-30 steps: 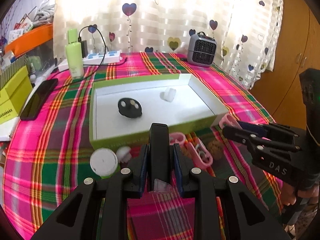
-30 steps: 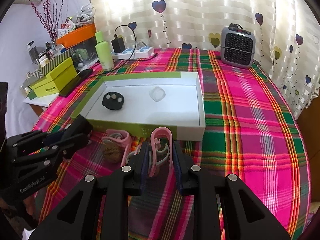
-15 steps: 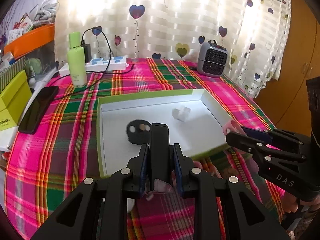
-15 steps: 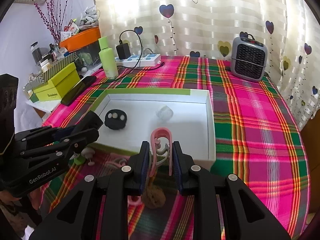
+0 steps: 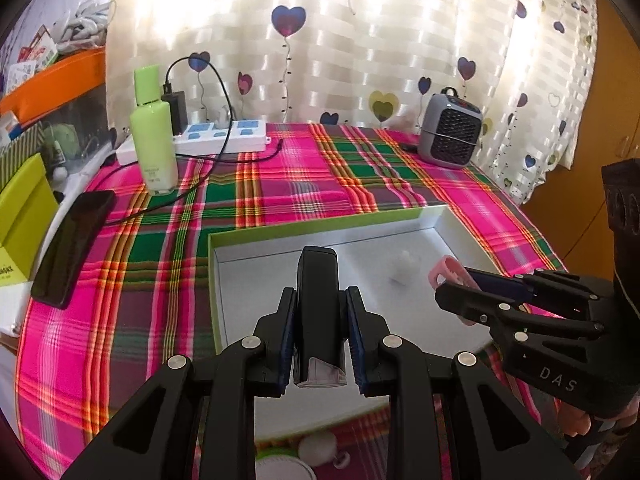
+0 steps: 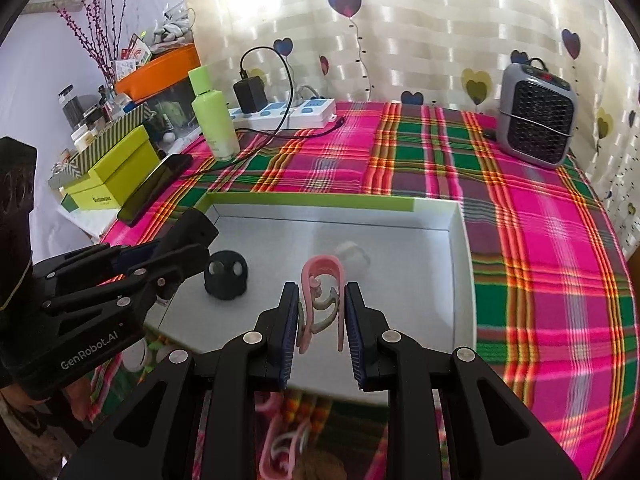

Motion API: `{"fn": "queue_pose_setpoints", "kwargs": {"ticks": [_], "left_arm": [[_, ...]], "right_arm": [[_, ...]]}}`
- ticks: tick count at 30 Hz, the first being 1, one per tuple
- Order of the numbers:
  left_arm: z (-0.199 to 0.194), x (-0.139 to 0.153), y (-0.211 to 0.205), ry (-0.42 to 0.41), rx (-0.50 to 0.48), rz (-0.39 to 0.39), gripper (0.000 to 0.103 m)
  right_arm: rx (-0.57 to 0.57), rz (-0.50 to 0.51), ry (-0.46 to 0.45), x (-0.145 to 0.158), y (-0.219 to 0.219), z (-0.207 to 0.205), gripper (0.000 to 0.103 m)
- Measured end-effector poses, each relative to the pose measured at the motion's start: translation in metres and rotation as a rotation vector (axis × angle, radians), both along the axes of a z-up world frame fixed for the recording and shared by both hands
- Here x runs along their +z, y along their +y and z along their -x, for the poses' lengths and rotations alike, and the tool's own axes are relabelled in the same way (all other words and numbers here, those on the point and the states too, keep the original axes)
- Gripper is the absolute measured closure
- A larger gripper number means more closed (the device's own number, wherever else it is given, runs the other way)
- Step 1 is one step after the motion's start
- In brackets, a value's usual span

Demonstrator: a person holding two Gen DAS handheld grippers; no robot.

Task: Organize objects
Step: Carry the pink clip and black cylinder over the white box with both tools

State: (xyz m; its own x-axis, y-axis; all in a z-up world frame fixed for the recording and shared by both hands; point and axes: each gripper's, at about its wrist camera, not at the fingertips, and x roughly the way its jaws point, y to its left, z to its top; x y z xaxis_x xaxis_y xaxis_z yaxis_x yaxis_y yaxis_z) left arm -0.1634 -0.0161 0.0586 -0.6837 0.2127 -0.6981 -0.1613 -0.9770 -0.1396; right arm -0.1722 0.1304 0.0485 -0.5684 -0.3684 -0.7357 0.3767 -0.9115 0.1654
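Both loads have moved from the counter's edge to above the white green-rimmed cardboard tray [image 6: 460, 240]. My left hand-held gripper [image 5: 320, 344] pinches a black rectangular block [image 5: 318, 300]; my right hand-held gripper [image 6: 322, 316] pinches what looks like a pink plastic clip [image 6: 322, 280]. Release is probably next.

pink clip [image 6: 322, 300] — upright, over tray [image 6: 460, 240]

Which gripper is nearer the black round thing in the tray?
Left. The left gripper, shut on a black bar, sits just beside the black round object; the right gripper, holding the pink clip, is farther right.
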Motion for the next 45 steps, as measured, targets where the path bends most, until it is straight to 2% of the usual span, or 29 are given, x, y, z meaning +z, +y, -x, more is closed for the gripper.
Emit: {"fn": "queue_pose_setpoints", "kwargs": {"ticks": [29, 40, 45], "left_arm": [[0.048, -0.028, -0.026, -0.078, 0.041, -0.008, 0.081], [0.05, -0.028, -0.026, -0.072, 0.031, -0.006, 0.081], [0.054, -0.027, -0.025, -0.075, 0.022, -0.007, 0.081]], "right_arm": [[0.042, -0.075, -0.064, -0.023, -0.046, 0.053, 0.079], [0.054, -0.061, -0.071, -0.027, -0.052, 0.06, 0.079], [0.044, -0.089, -0.078, -0.032, -0.055, 0.064, 0.079]]}}
